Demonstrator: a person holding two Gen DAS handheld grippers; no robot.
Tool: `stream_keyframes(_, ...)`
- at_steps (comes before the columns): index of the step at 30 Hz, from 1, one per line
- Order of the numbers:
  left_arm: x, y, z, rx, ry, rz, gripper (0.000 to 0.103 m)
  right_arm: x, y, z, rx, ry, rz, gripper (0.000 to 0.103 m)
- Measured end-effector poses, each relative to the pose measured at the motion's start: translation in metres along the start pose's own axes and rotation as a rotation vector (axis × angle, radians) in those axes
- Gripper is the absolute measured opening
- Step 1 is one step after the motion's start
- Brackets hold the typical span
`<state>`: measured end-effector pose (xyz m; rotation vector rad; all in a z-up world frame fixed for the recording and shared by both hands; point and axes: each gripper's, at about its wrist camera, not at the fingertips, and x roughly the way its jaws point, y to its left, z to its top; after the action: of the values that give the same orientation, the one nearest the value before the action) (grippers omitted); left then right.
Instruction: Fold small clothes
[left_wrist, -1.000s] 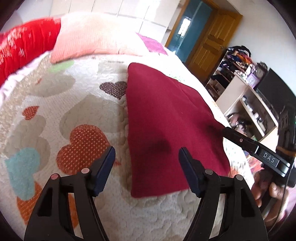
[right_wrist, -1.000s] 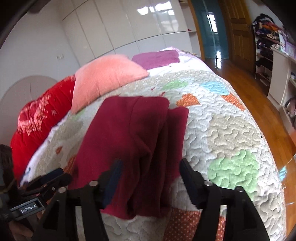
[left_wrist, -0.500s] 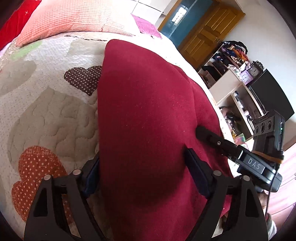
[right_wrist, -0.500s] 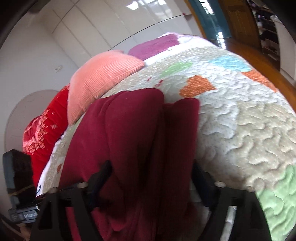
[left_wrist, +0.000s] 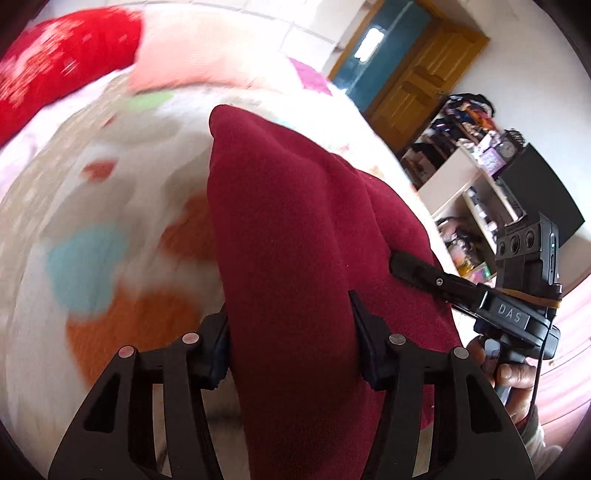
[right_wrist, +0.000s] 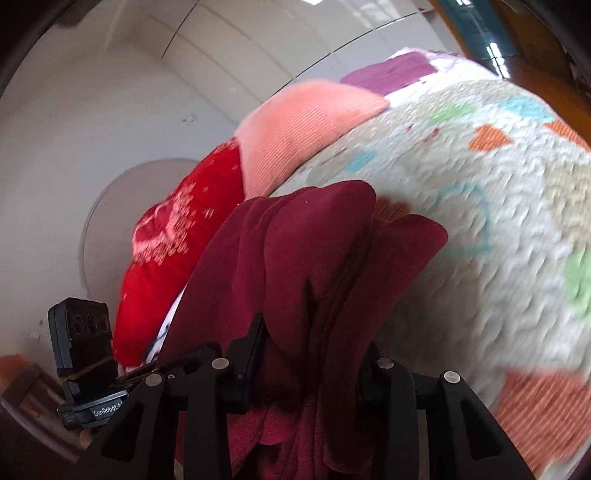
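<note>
A maroon garment (left_wrist: 295, 221) lies partly folded on the heart-patterned quilt (left_wrist: 92, 229), its near end bunched and raised. My left gripper (left_wrist: 290, 325) straddles that end; its jaws are closing and both pads press the cloth. In the right wrist view the garment (right_wrist: 314, 251) shows in several folds, and my right gripper (right_wrist: 312, 343) is closing too, with its pads pressed on the cloth. The right gripper (left_wrist: 513, 314) shows in the left view at the garment's right edge, held by a hand (left_wrist: 513, 380). The left gripper's body (right_wrist: 92, 406) appears low left in the right view.
A peach pillow (right_wrist: 303, 122), a red pillow (right_wrist: 177, 258) and a purple cloth (right_wrist: 388, 74) lie at the head of the bed. Beyond the bed's right side stand cluttered white shelves (left_wrist: 469, 184), a dark screen (left_wrist: 535, 192) and a wooden door (left_wrist: 417, 85).
Both grippers went from standing off the garment to straddling its near edge, then narrowed onto it. The cloth has bunched and risen with them; the quilt behind now blurs.
</note>
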<state>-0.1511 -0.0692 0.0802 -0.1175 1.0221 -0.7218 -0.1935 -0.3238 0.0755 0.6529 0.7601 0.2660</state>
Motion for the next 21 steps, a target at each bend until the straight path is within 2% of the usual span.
stream_keyframes(2,0.000,0.009,-0.023,0.000,0.028,0.033,0.057,0.008,0.014,-0.023,-0.055,0.069,-0.055,0.043)
stream_keyframes(4,-0.002,0.014,-0.037,-0.003,0.016,0.061,0.062,0.011,0.022,-0.040,-0.105,0.108,-0.162,0.049)
stream_keyframes(5,-0.007,0.014,-0.040,0.000,-0.002,0.073,0.063,0.006,0.026,-0.045,-0.111,0.089,-0.191,0.052)
stream_keyframes(10,-0.033,0.004,-0.038,0.039,-0.095,0.154,0.063,-0.030,0.048,-0.046,-0.144,-0.028,-0.241,0.052)
stream_keyframes(13,-0.033,0.004,-0.036,0.043,-0.105,0.170,0.063,-0.026,0.058,-0.041,-0.159,-0.026,-0.228,0.052)
stream_keyframes(14,-0.028,0.002,-0.035,0.036,-0.096,0.168,0.063,-0.018,0.057,-0.039,-0.169,-0.007,-0.241,0.050)
stream_keyframes(15,-0.019,-0.003,-0.032,0.031,-0.082,0.170,0.063,-0.005,0.058,-0.038,-0.184,0.020,-0.271,0.035)
stream_keyframes(17,-0.007,-0.004,-0.036,0.038,-0.057,0.201,0.065,0.011,0.055,-0.040,-0.211,0.062,-0.326,0.017)
stream_keyframes(21,0.005,-0.006,-0.041,0.022,-0.043,0.177,0.071,0.013,0.046,-0.050,-0.290,0.041,-0.450,0.016)
